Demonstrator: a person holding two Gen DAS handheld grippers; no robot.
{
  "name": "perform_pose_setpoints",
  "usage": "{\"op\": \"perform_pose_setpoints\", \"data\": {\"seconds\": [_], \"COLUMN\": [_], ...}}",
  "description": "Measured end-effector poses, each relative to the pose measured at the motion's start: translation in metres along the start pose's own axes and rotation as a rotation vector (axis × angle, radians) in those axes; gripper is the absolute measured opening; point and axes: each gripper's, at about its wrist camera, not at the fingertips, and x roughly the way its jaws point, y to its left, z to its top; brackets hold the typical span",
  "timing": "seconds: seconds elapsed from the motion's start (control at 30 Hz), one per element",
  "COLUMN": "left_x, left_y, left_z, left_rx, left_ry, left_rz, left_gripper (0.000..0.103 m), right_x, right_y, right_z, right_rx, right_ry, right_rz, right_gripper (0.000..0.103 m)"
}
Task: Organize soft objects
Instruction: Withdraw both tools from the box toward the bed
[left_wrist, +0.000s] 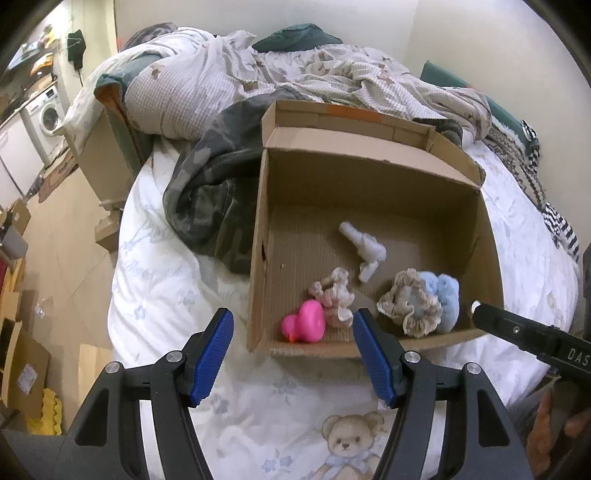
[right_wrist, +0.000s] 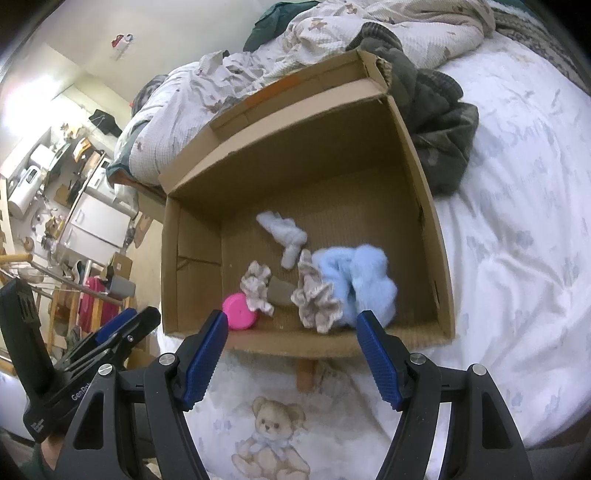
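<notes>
An open cardboard box (left_wrist: 369, 173) (right_wrist: 303, 147) sits on the bed. Inside lie a pink rubber duck (left_wrist: 304, 322) (right_wrist: 239, 312), a small beige scrunchie (left_wrist: 336, 295) (right_wrist: 256, 284), a white knotted cloth (left_wrist: 365, 249) (right_wrist: 284, 236), a large beige frilled scrunchie (left_wrist: 410, 306) (right_wrist: 317, 295) and a fluffy light-blue scrunchie (left_wrist: 445, 295) (right_wrist: 360, 277). My left gripper (left_wrist: 293, 354) hovers open in front of the box's near wall with nothing between its blue pads. My right gripper (right_wrist: 291, 354) is also open and empty, just short of the box; it shows as a black body (left_wrist: 532, 336) at the right of the left wrist view.
The bed has a white teddy-bear sheet (left_wrist: 258, 413) (right_wrist: 517, 258). A dark camouflage blanket (left_wrist: 210, 192) (right_wrist: 439, 125) lies bunched against the box. Rumpled bedding (left_wrist: 258, 77) fills the far side. Beyond the bed's left edge are floor, cardboard boxes (left_wrist: 22, 369) and a washing machine (left_wrist: 46, 118).
</notes>
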Motion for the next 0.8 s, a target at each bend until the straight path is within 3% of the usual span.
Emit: {"op": "perform_pose_setpoints", "data": {"seconds": [0.37,0.6,0.7,0.8], "left_x": [0.005,0.007,0.006,0.006], "left_y": [0.017,0.032,0.034,0.033], "left_z": [-0.03,-0.03,-0.029,-0.029], "left_rx": [-0.001,-0.045,-0.059,-0.05], "left_ry": [0.057,0.075,0.076,0.073], "left_rz": [0.018,0.014,0.007,0.008], "left_gripper": [0.064,0.064,0.064,0.064], "right_x": [0.012,0.06,0.081,0.097], "right_y": [-0.029,-0.032,-0.025,-0.014], "right_z": [-0.017,-0.023,-0.025,-0.028], "right_rx": [0.033,0.055,0.029,-0.031], "right_ry": [0.095,0.246,0.307,0.344], "right_rz": [-0.054,-0.079,-0.088,-0.124], "right_gripper": [0.076,0.075,0.052,0.041]}}
